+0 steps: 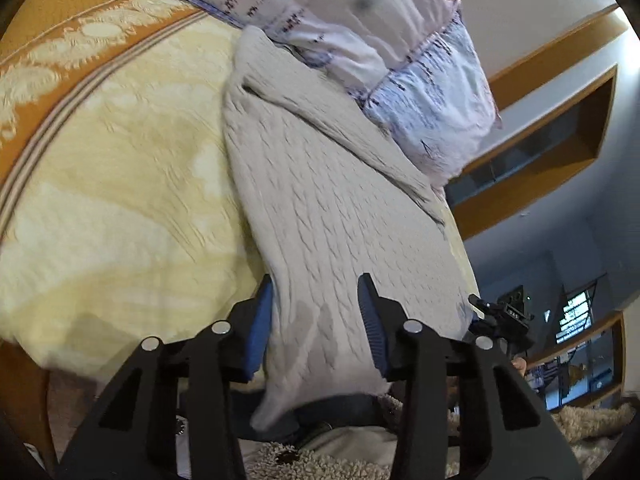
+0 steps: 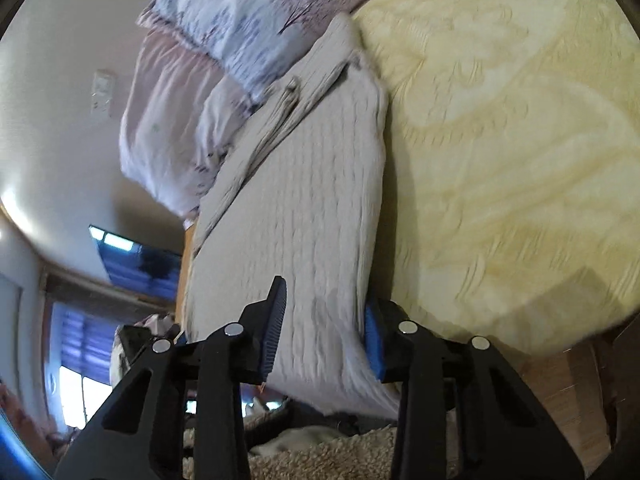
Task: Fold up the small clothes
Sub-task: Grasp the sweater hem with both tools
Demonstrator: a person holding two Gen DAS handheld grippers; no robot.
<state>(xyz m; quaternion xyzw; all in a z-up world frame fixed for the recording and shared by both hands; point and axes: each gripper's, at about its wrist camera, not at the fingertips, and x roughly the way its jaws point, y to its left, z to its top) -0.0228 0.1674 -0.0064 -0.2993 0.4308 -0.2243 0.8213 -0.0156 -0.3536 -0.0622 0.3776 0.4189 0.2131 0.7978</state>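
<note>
Yellow patterned bedspread [image 1: 120,184] with an orange border covers the bed, and one beige knitted garment [image 1: 320,208] lies on it, its far end touching a pale floral pillow [image 1: 400,40]. Beyond the pillow, wooden shelving [image 1: 560,120] runs along a white wall. No writing can be read. Two grippers show: the left gripper [image 1: 318,320] and the right gripper [image 2: 326,328] each stand with blue pads spread wide, the garment's near edge lying between them; whether they pinch it cannot be told.
</note>
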